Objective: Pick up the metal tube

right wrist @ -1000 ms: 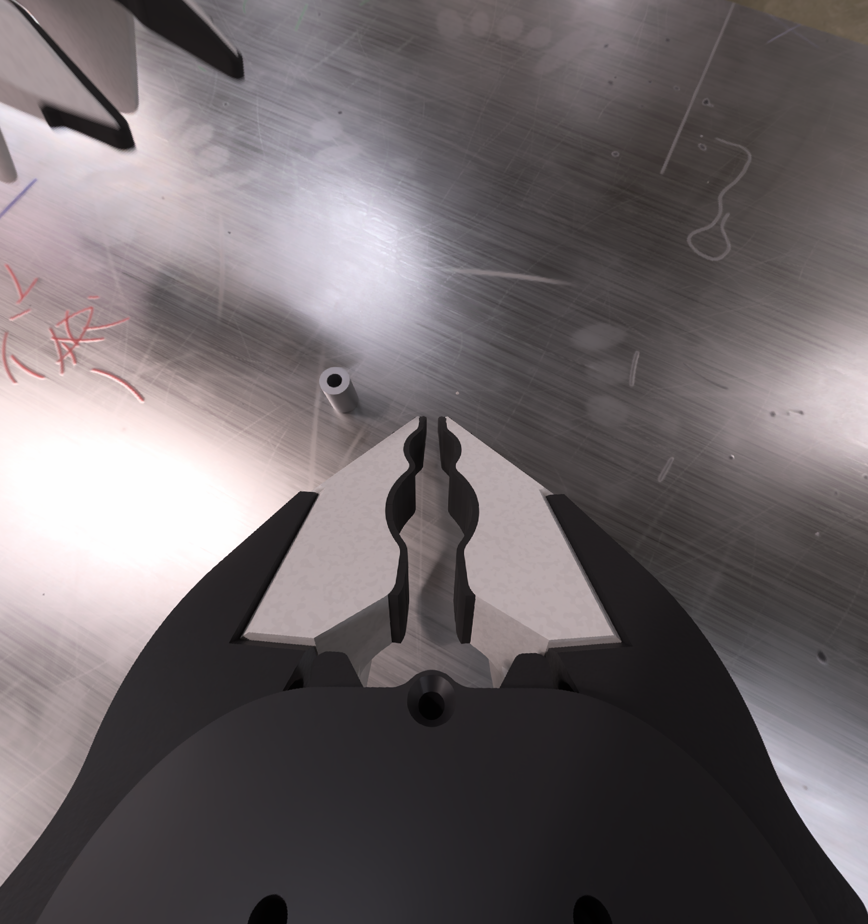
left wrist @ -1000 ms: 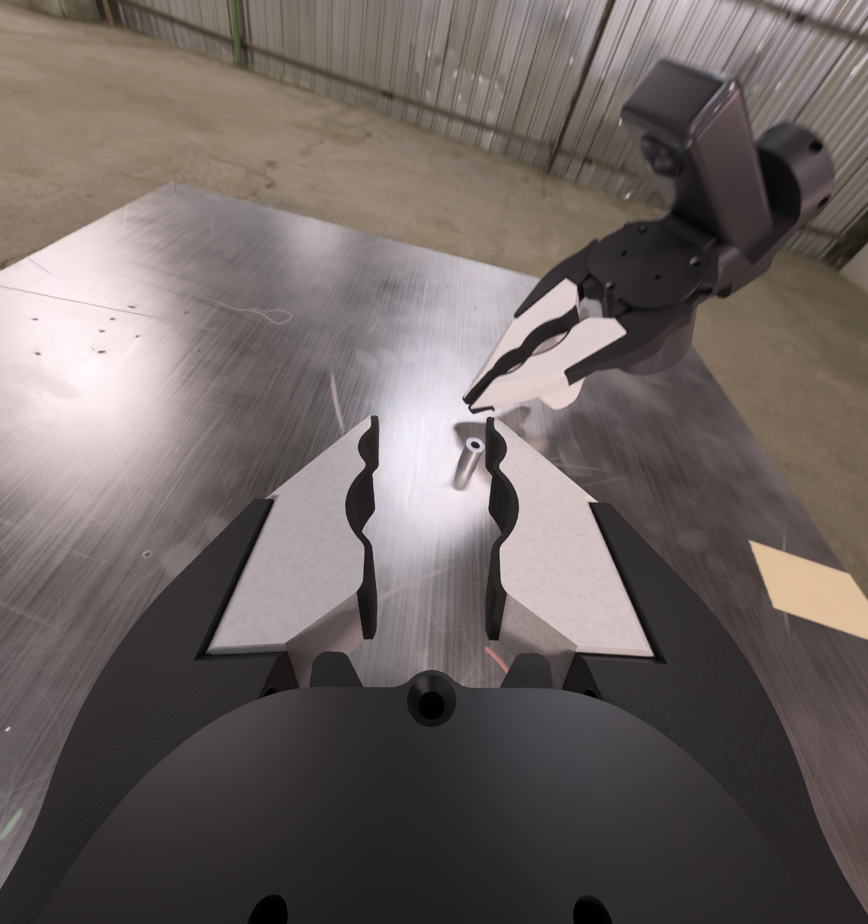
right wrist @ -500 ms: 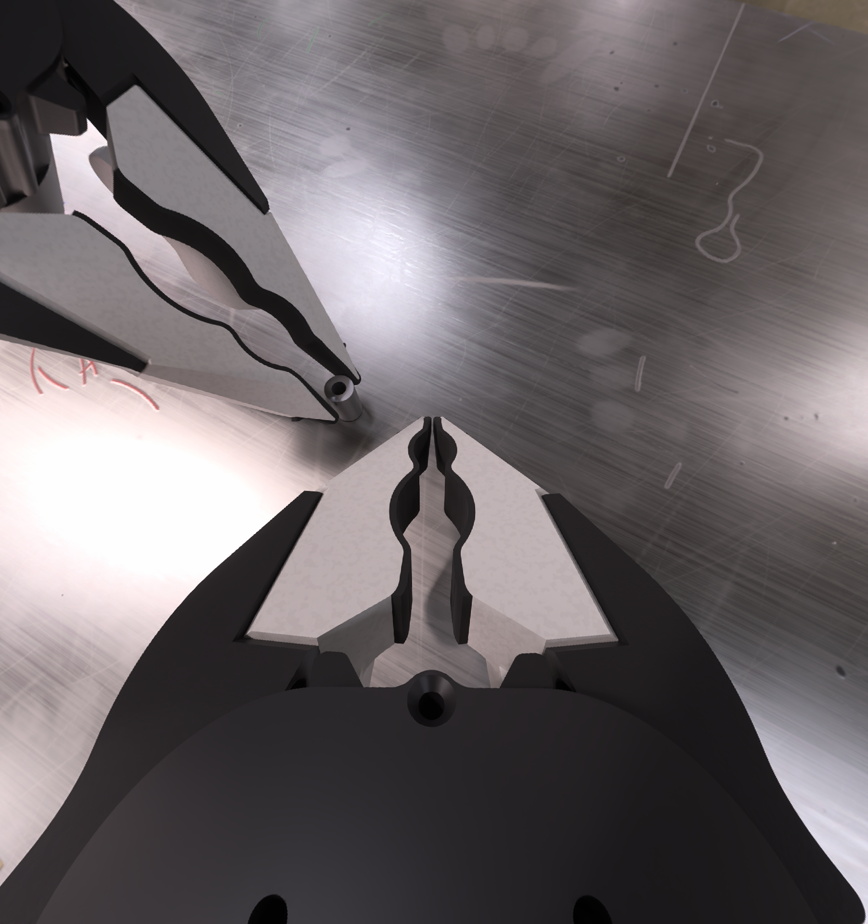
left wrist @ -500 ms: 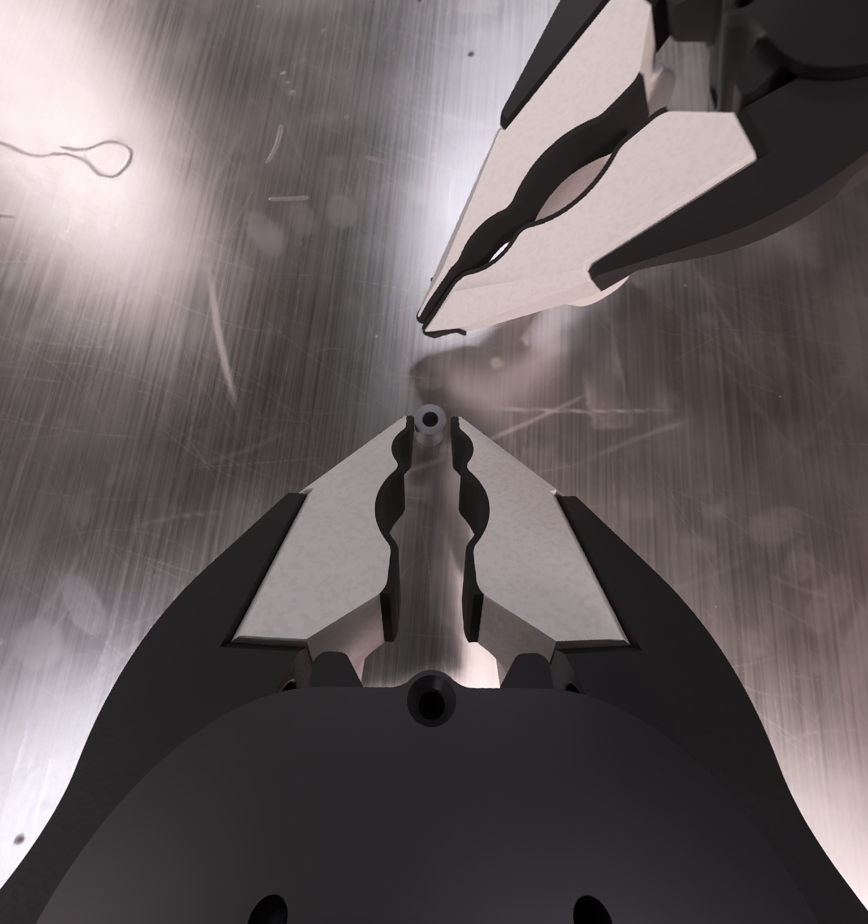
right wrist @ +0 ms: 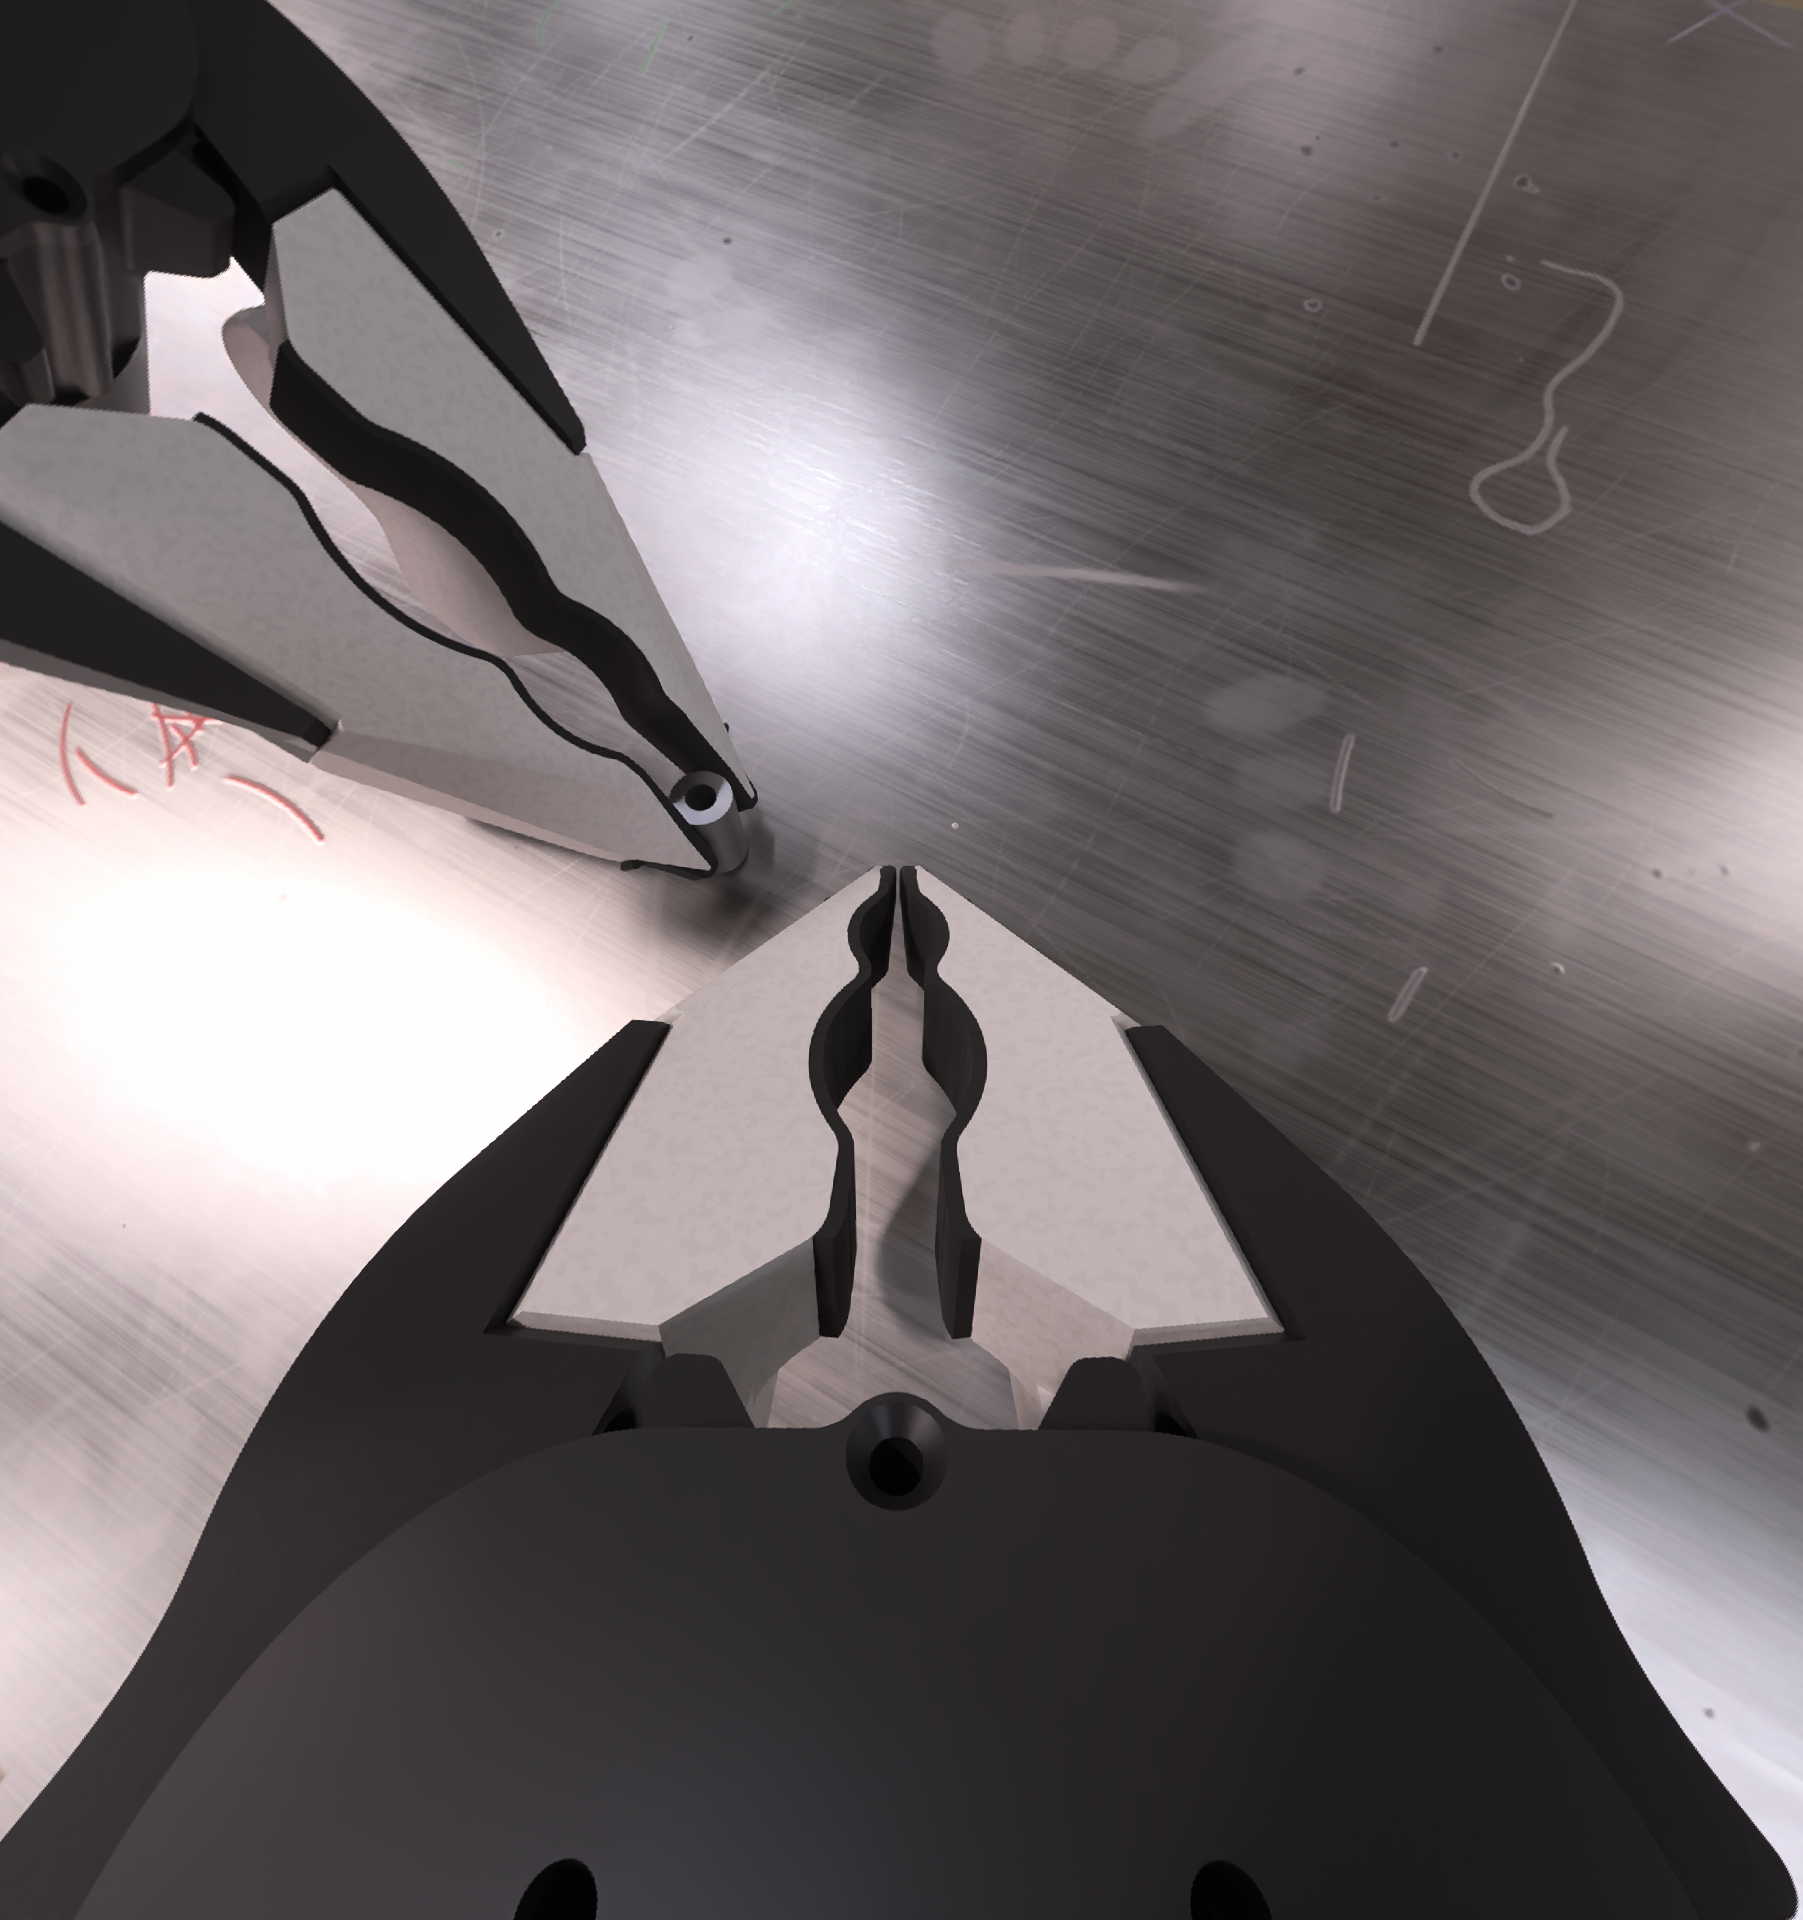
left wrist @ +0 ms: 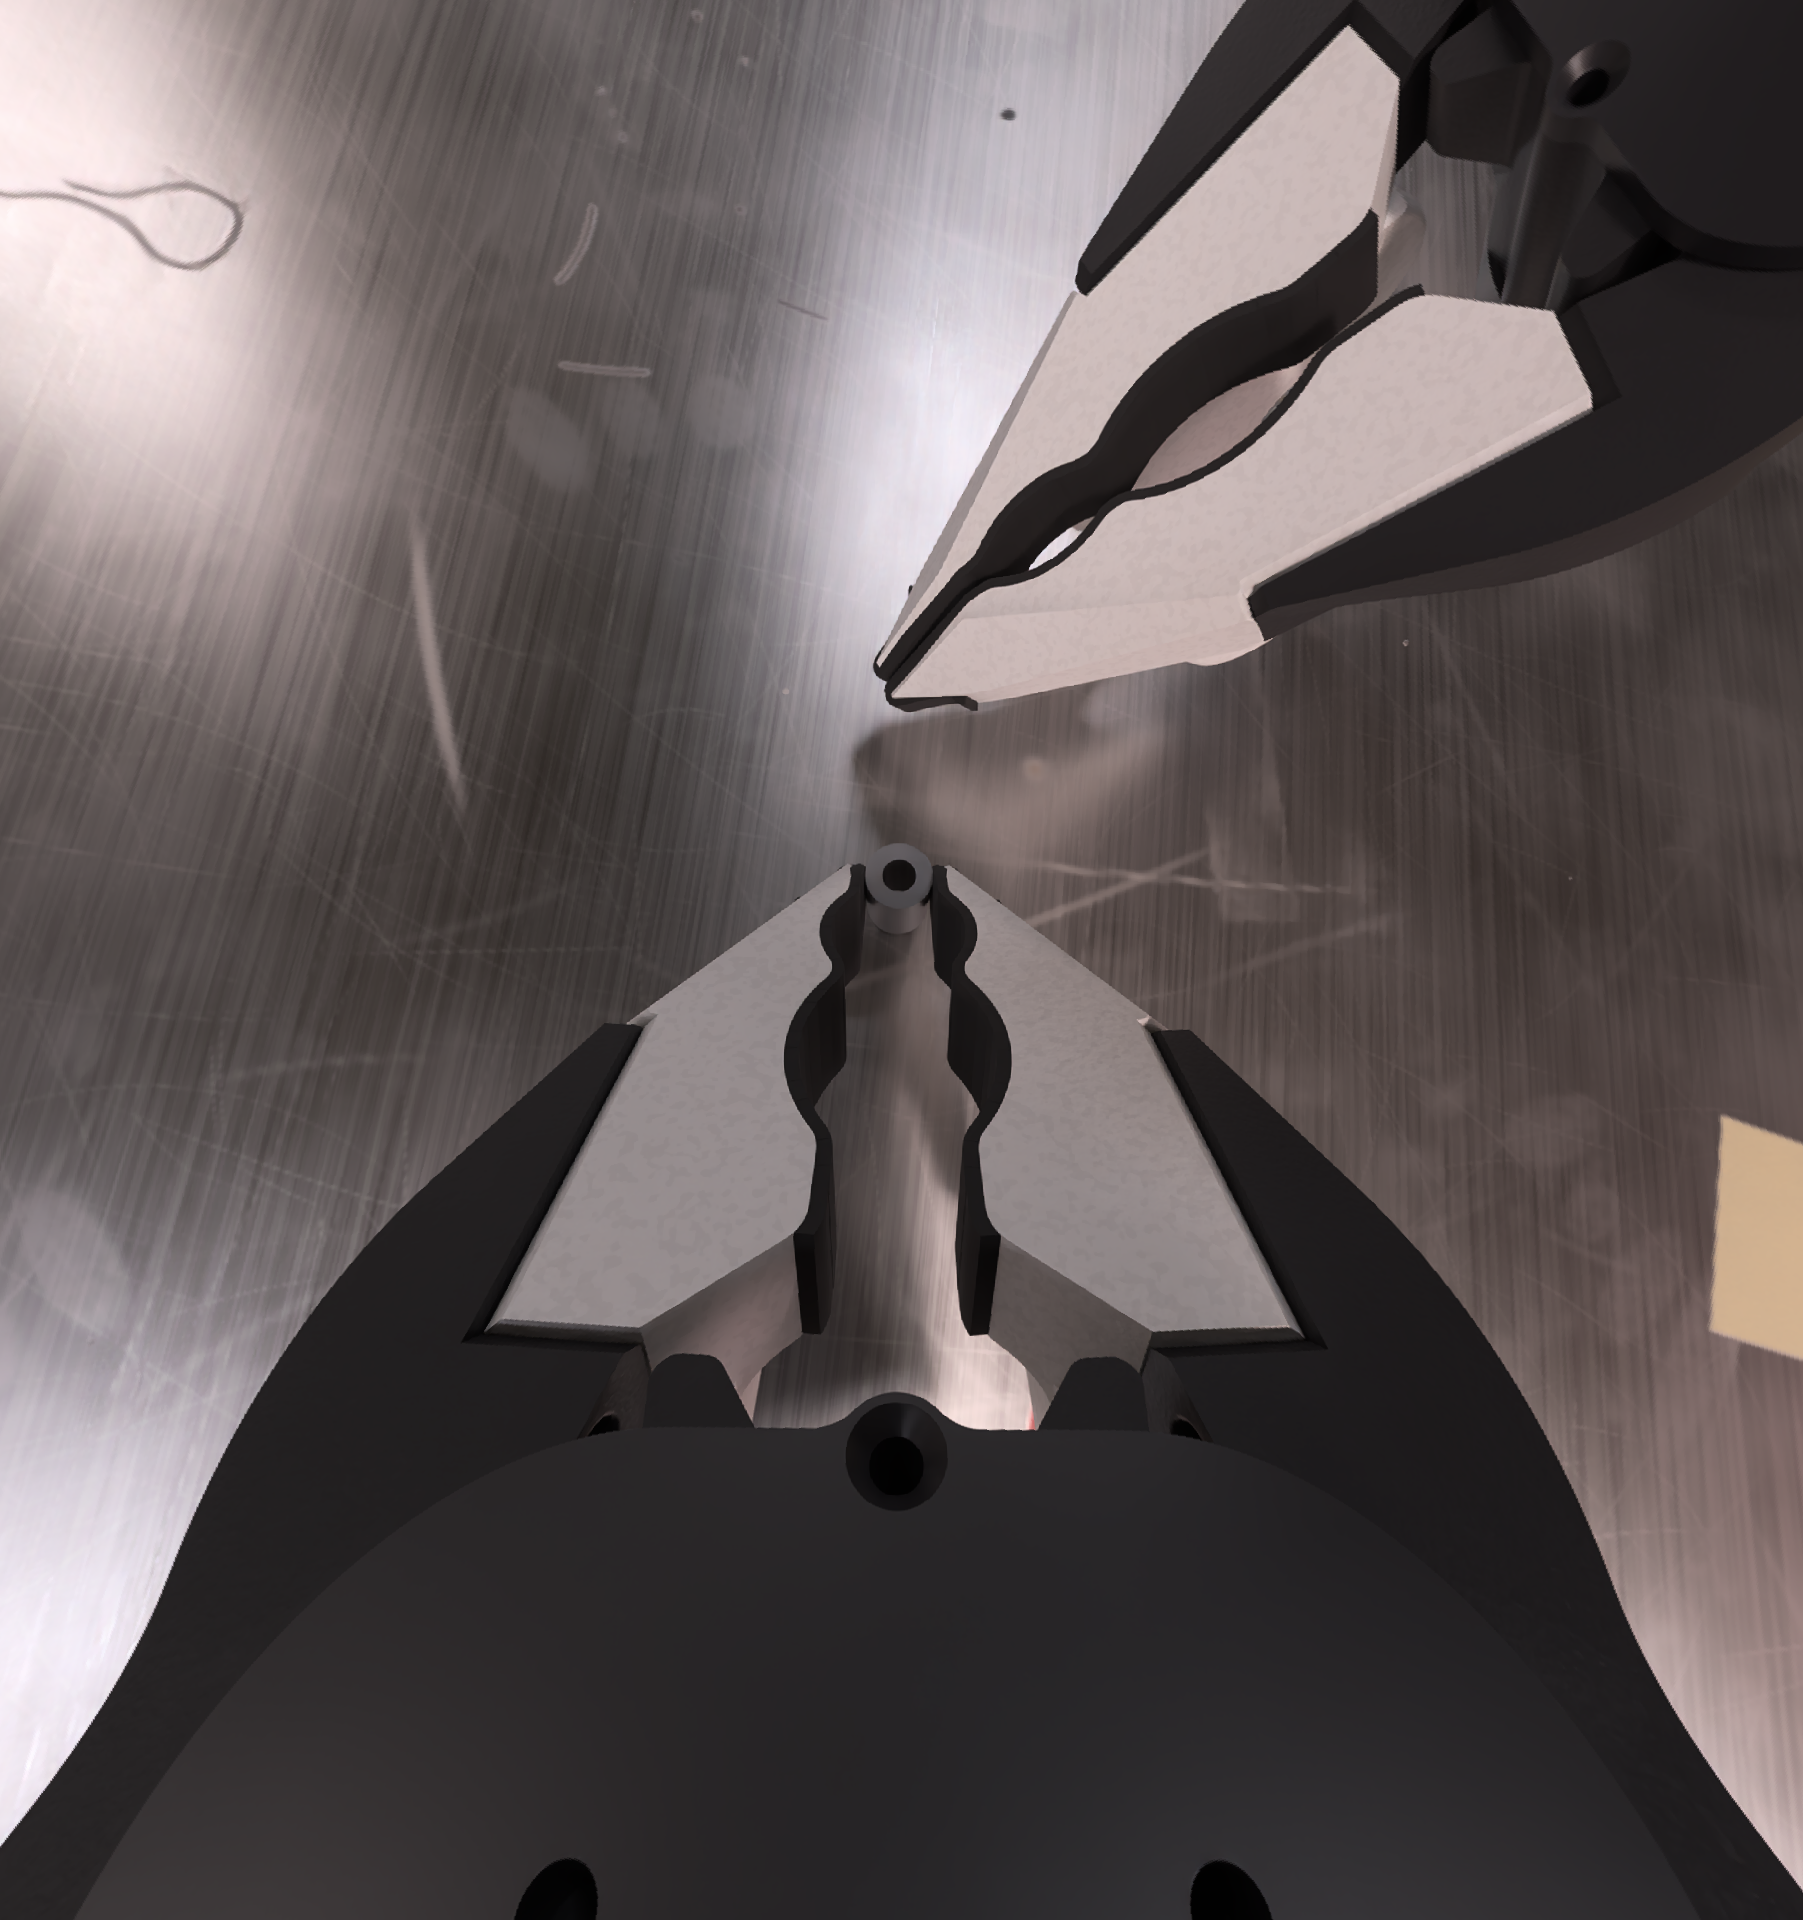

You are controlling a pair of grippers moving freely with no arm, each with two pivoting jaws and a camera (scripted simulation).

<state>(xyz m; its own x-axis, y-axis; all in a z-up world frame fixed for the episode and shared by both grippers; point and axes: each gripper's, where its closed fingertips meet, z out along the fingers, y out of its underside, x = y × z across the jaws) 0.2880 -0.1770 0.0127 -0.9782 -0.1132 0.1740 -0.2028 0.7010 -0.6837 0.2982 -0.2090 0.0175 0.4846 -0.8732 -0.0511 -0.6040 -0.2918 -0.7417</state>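
The metal tube (left wrist: 899,891) is a short grey cylinder standing upright with its open end up. My left gripper (left wrist: 899,879) is shut on it, and the tube is pinched between the very tips of the fingers. The right wrist view shows the same grip on the tube (right wrist: 712,817), whose lower end sits at or just above the scratched steel table (right wrist: 1084,520); I cannot tell which. My right gripper (right wrist: 895,879) is shut and empty, with its tips a short way to the right of the tube. It also shows in the left wrist view (left wrist: 907,694), beyond the tube.
A tan paper patch (left wrist: 1749,1257) lies on the table to the right of my left gripper. Red scribbles (right wrist: 149,769) mark the steel under the left gripper. A looped scratch (right wrist: 1531,488) lies at the far right.
My left gripper came down over the tube and closed its fingertips on it. My right gripper stayed nearly in place and its tips closed a little more.
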